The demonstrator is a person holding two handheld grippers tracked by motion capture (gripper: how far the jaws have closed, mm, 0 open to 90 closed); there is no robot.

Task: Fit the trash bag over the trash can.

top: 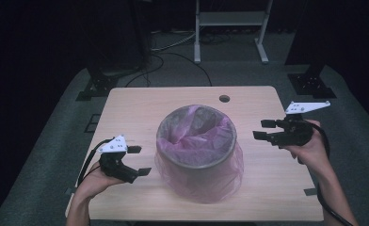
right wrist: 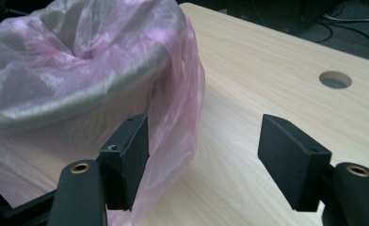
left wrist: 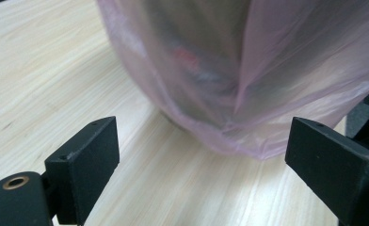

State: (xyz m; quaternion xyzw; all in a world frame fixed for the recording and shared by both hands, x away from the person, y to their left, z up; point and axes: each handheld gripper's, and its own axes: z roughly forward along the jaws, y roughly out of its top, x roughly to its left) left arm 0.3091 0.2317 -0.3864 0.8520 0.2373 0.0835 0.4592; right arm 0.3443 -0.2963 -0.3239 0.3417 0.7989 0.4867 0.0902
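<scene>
Beside lined bin (top: 196, 141): both grippers apart; table hole (top: 224, 99) behind.

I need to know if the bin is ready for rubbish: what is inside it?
A crumpled pink bag lines the grey bin, folded over its rim and hanging down outside to the table. Its folds hide the bottom, so anything lying there cannot be seen.

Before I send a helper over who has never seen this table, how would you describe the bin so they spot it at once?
Start at the light wooden table with a round hole near its far edge. At its middle stands the bin, a grey round container between the two hand-held grippers. It is the one thing there lined with a thin pink plastic bag folded over its rim and draped down its outside.
</scene>
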